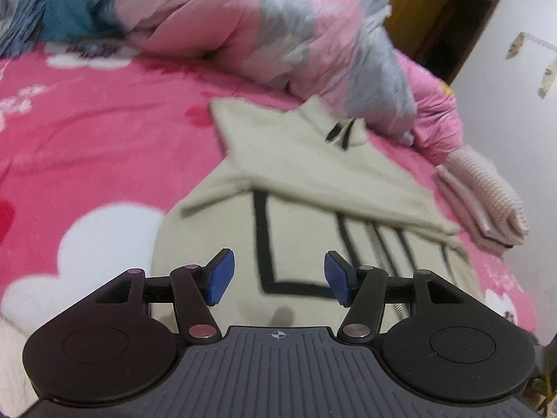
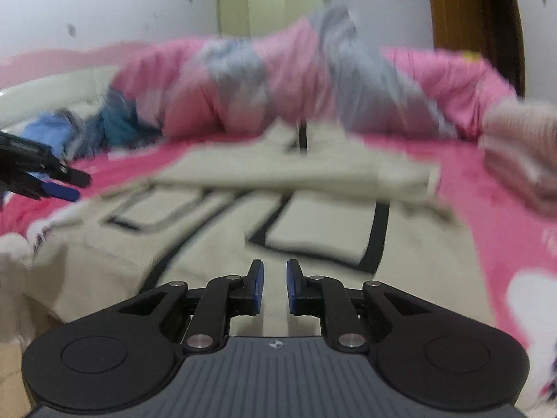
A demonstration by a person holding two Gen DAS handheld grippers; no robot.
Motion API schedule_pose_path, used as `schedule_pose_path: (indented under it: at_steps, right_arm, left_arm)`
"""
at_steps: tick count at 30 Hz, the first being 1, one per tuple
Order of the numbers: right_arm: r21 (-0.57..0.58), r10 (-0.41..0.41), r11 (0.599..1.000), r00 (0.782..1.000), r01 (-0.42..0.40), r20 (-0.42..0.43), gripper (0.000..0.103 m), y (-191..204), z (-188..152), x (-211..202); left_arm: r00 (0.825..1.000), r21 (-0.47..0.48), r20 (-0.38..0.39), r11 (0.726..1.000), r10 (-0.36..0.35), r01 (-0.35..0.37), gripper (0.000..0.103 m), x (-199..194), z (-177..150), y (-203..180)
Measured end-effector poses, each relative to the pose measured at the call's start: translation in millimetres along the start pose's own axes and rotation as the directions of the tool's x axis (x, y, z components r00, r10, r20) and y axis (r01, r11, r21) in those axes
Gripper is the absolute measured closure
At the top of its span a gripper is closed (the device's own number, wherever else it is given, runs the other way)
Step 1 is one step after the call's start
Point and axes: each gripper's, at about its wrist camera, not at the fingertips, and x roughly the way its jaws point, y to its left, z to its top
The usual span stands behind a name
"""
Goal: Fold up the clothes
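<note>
A cream sweater (image 1: 313, 160) with black line print lies on the pink bedsheet (image 1: 87, 139), its sleeves folded across the chest. My left gripper (image 1: 278, 277) hovers over the sweater's lower part, open, with only cloth below the blue pads. In the right wrist view the same sweater (image 2: 313, 237) fills the middle, blurred. My right gripper (image 2: 275, 287) hangs above its near hem, its jaws a narrow gap apart with nothing between them. The left gripper (image 2: 71, 184) shows at the left edge there, above the sheet beside the sweater.
A bunched pink and grey duvet (image 1: 278, 28) lies behind the sweater. A folded pink striped garment (image 1: 487, 191) sits at the right edge of the bed. Blue clothes (image 1: 52, 17) are piled at the far left. A wooden door (image 1: 452, 24) stands beyond.
</note>
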Motion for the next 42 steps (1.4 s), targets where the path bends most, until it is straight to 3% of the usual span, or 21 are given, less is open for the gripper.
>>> schedule_pose_path:
  at_steps: [3,8,12,17,24,30,34,37,40,42]
  right_arm:
    - [0.056,-0.079,0.995,0.997,0.078,0.009,0.089,-21.9,-2.5,6.0]
    - [0.132,-0.089,0.986,0.992,0.101,-0.093,0.089,-41.4,-10.7,22.4]
    - [0.120,-0.095,0.988,0.995,0.100,-0.039,0.088,-42.7,21.3,13.7]
    - [0.111,-0.052,0.993,0.998,0.049,0.022,0.088,-55.3,71.9,26.0]
    - [0.050,0.067,0.997,0.997,-0.065,-0.025,0.088,-57.1,149.0,125.5]
    - [0.134,0.051,0.991,0.983,-0.027,-0.177,0.090,-79.8,191.9,253.1]
    - [0.168,0.060,0.985,0.971,-0.021,-0.230,0.090,-89.2,200.0,330.4]
    - [0.282,0.073,0.959,0.960,0.006,-0.271,0.090,-112.0,194.1,388.6]
    - [0.332,0.040,0.941,0.948,0.071,-0.317,0.095,-126.9,181.4,424.9]
    - [0.339,0.043,0.938,0.950,0.068,-0.310,0.095,-128.2,187.8,422.1]
  left_arm:
    - [1.000,0.048,0.004,0.999,-0.007,0.007,0.038,12.9,8.2,-15.9]
    - [0.998,0.118,-0.055,0.993,0.019,-0.012,0.038,58.2,7.7,-41.6]
    - [0.996,0.155,-0.084,0.988,0.012,0.002,0.038,77.4,8.8,-52.3]
    - [0.999,0.170,-0.046,0.986,0.011,-0.003,0.038,82.6,30.4,-51.7]
    - [1.000,0.243,0.004,0.970,0.016,-0.017,0.038,124.7,73.4,-55.8]
    - [0.999,0.294,-0.001,0.955,0.047,-0.045,0.038,182.1,80.5,-38.9]
    - [1.000,0.266,-0.011,0.964,0.021,-0.017,0.038,196.8,74.1,-21.2]
    - [1.000,0.258,-0.007,0.966,-0.012,0.014,0.034,195.7,74.4,-16.5]
    - [1.000,0.257,-0.008,0.966,-0.030,0.031,0.032,196.5,73.6,-14.7]
    - [0.999,0.251,-0.012,0.967,-0.040,0.042,0.029,197.3,74.7,-13.7]
